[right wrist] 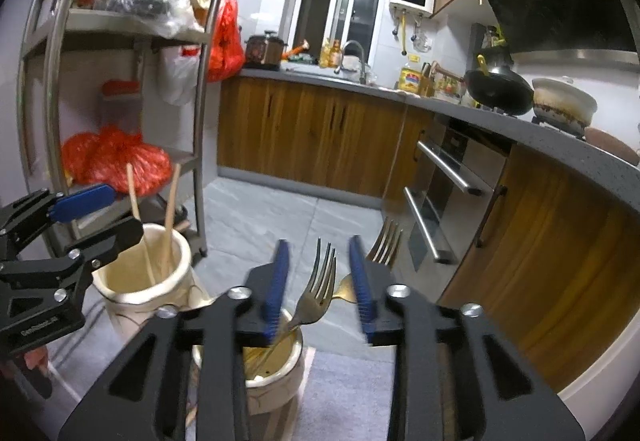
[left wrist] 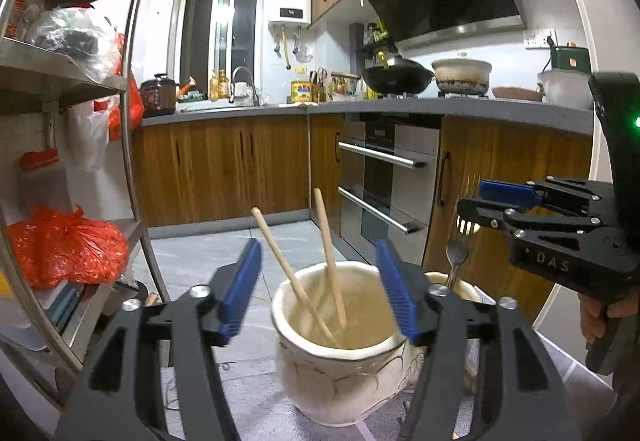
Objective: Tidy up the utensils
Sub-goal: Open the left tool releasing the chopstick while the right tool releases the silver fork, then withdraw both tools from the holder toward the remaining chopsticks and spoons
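Left gripper [left wrist: 318,287] fills the near foreground of its own camera, blue pads [left wrist: 240,289] spread wide, nothing pinched. The cream jar [left wrist: 340,373] sits just ahead between the fingers and lower, on a grey cloth [left wrist: 256,401]. Two wooden chopsticks [left wrist: 330,257] stand in it, crossing, both leaning on the rim and touching neither pad.

Right gripper [right wrist: 318,283]: pads partly apart, not pinching. A steel fork [right wrist: 316,289] stands tines-up in the gap, handle down in the smaller jar [right wrist: 276,373] just below the fingers; whether it touches the left pad I can't tell. A second fork [right wrist: 384,241] leans out past the right pad, its handle hidden behind that pad.

The two jars stand side by side, small one to the right of the chopstick jar.

Pose: both grippers point forward and slightly down, each over its own jar. A hand [left wrist: 608,311] grips the right tool's handle at the edge of the left view.
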Tool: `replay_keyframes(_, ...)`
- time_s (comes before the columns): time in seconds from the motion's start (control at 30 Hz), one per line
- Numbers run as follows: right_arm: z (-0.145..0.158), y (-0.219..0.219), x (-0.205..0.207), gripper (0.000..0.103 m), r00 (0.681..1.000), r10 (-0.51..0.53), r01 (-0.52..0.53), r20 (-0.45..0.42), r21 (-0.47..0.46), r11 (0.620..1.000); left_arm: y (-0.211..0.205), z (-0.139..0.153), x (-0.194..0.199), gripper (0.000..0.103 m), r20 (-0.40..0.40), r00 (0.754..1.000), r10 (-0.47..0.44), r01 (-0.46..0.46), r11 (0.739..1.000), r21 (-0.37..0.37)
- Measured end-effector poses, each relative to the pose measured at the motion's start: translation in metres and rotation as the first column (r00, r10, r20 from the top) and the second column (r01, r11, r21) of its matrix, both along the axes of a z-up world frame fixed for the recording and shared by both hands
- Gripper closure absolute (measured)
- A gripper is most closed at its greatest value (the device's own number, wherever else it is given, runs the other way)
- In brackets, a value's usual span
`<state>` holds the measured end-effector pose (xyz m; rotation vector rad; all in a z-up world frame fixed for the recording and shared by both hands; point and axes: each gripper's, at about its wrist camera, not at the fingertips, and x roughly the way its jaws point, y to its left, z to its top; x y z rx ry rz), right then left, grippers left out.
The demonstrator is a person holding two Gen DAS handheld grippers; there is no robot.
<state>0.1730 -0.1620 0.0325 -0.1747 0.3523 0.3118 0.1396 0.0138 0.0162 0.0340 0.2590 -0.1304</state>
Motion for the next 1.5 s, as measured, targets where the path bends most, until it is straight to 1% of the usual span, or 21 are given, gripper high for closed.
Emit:
replay_keyframes(0.03,0.001,-0.002,-0.002,0.064,1.0,-0.002,0.002,0.005,0.01,1.0,0.001,0.002,-0.003,0.032,0.007,1.0,0.004,-0.004,1.0,-0.002)
replay_keyframes(0.07,0.004,-0.006,-0.005,0.056,1.0,-0.002,0.001,0.012,0.03,1.0,0.003,0.005,-0.006,0.029,0.016,1.0,0.011,-0.011,1.0,-0.006)
replay_keyframes(0.1,0.005,-0.008,-0.007,0.042,1.0,-0.002,0.002,0.018,0.044,0.999,0.005,0.008,-0.01,0.023,0.024,1.0,0.015,-0.015,1.0,-0.01)
replay_keyframes(0.13,0.007,-0.011,-0.01,0.025,1.0,-0.005,0.003,0.028,0.06,0.998,0.007,0.011,-0.013,0.018,0.033,0.999,0.017,-0.016,1.0,-0.015)
replay_keyframes(0.17,0.01,-0.016,-0.015,0.019,0.999,-0.007,0.003,0.045,0.085,0.996,0.009,0.014,-0.018,0.015,0.046,0.999,0.02,-0.019,1.0,-0.021)
replay_keyframes(0.2,0.012,-0.018,-0.018,0.011,0.998,-0.008,0.002,0.054,0.1,0.995,0.011,0.016,-0.022,0.009,0.056,0.998,0.024,-0.023,0.999,-0.023)
replay_keyframes(0.23,0.014,-0.022,-0.022,0.008,0.998,-0.011,0.003,0.064,0.119,0.993,0.012,0.018,-0.025,0.005,0.064,0.998,0.028,-0.027,0.999,-0.025)
replay_keyframes(0.27,0.015,-0.026,-0.026,0.006,0.997,-0.016,0.006,0.07,0.14,0.99,0.013,0.021,-0.03,0.005,0.074,0.997,0.03,-0.028,0.999,-0.029)
replay_keyframes(0.47,0.019,-0.047,-0.044,0.005,0.997,-0.047,0.032,0.064,0.214,0.976,0.016,0.033,-0.053,0.005,0.098,0.995,0.015,-0.011,0.999,-0.04)
replay_keyframes(0.6,0.015,-0.054,-0.05,0.005,0.994,-0.106,0.098,0.027,0.2,0.975,0.009,0.038,-0.068,0.005,0.107,0.994,0.001,-0.002,1.0,0.006)
replay_keyframes(0.7,0.008,-0.058,-0.056,0.005,0.992,-0.124,0.117,0.024,0.202,0.972,0.004,0.039,-0.079,0.005,0.11,0.994,-0.01,0.006,0.999,0.04)
replay_keyframes(0.87,-0.008,-0.063,-0.07,0.005,0.991,-0.137,0.131,0.015,0.196,0.972,0.002,0.035,-0.09,0.005,0.092,0.995,-0.032,0.028,0.999,0.041)
replay_keyframes(1.0,-0.019,-0.06,-0.082,0.005,0.993,-0.116,0.113,0.013,0.16,0.981,0.003,0.027,-0.095,0.005,0.056,0.998,-0.038,0.036,0.999,0.03)
replay_keyframes(1.17,-0.036,-0.058,-0.089,0.005,0.998,-0.063,0.068,-0.03,0.17,0.983,0.007,0.012,-0.097,0.005,0.016,1.0,-0.016,0.015,0.999,0.034)
replay_keyframes(1.23,-0.042,-0.058,-0.089,0.005,0.997,-0.065,0.073,-0.048,0.166,0.983,0.01,0.006,-0.096,0.005,-0.011,1.0,-0.008,0.008,1.0,0.027)
replay_keyframes(1.4,-0.058,-0.064,-0.085,0.005,0.988,-0.082,0.105,-0.133,0.179,0.978,0.012,-0.011,-0.093,0.005,-0.081,0.997,0.003,0.0,0.999,0.043)
replay_keyframes(1.5,-0.066,-0.07,-0.084,0.005,0.979,-0.089,0.122,-0.182,0.175,0.977,0.014,-0.021,-0.092,0.005,-0.124,0.992,0.001,0.003,0.999,0.033)
